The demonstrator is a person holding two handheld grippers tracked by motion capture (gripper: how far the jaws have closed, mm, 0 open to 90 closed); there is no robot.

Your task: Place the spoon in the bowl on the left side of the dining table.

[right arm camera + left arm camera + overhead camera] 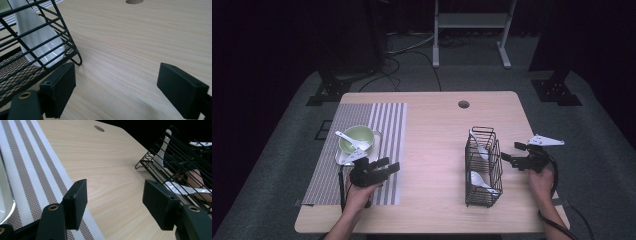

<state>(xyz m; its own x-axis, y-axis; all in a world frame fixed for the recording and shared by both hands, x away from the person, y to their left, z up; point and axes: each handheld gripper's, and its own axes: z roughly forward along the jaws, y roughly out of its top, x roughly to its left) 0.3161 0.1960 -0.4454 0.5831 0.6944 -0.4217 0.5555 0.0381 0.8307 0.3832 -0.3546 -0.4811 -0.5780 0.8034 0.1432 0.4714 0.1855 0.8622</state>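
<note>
Black wire basket (483, 167) stands upright so two white ceramic spoons (482, 181) stay reachable. Right gripper (508, 153) waits just beside the basket, jaws wide and empty; left gripper (390, 165) points toward the basket, jaws likewise wide and empty.

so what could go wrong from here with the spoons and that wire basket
1. The white ceramic spoon rests across the rim of the green bowl; the left tongs, open right beside it, might knock it off.
2. The black wire basket looks light; the open right tongs sit close to its side and could shove or tip it.
3. The two white spoons in the basket look smooth and may slip when pinched.
</note>
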